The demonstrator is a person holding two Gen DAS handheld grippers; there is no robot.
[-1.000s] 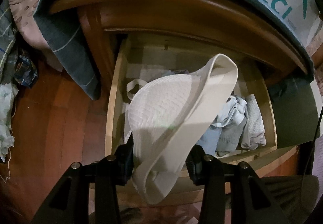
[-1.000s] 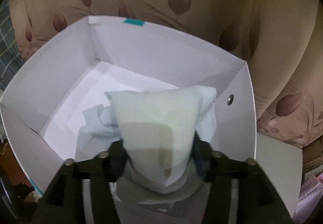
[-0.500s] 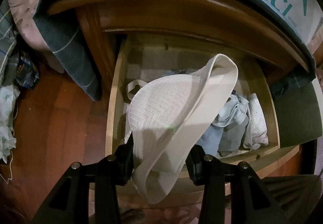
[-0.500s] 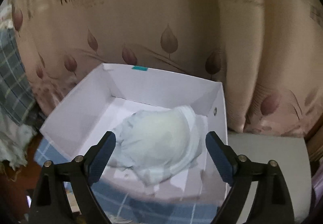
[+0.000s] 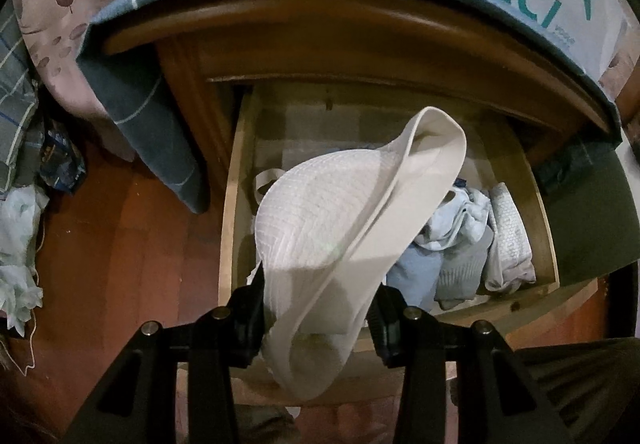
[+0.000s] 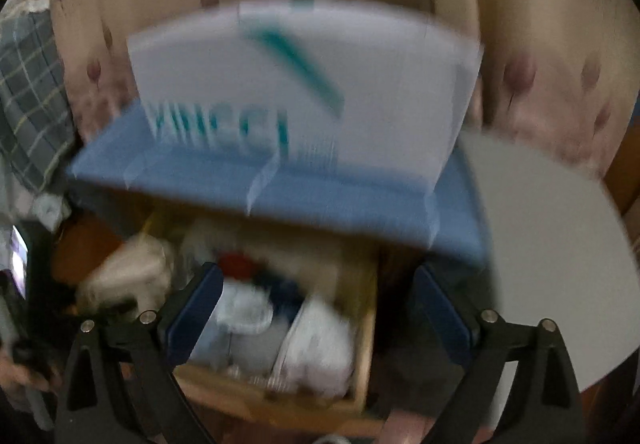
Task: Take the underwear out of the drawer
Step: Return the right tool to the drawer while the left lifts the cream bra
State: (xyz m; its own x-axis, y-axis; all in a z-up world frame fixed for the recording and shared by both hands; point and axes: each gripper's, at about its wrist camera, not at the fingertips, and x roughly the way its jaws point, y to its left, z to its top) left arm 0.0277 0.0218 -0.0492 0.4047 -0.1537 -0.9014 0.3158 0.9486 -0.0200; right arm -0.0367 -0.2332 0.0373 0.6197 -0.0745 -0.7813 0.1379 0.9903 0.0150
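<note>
Nearest, the left gripper point(image 5: 316, 318) pinches white underwear point(image 5: 336, 228), which hangs bunched between its jaws above the open drawer point(image 5: 230, 228). The right gripper point(image 6: 316, 320) is empty, its jaws spreading wide, nothing between them; its view is blurred. Under both lies the wooden drawer, with more folded pale clothes point(image 5: 460, 244) heaped at its right side. Farther back a blue cloth point(image 5: 160, 91) drapes over the cabinet top, and on it stands a white box point(image 6: 320, 83) with teal lettering. Behind is a leaf-patterned curtain point(image 6: 540, 43).
</note>
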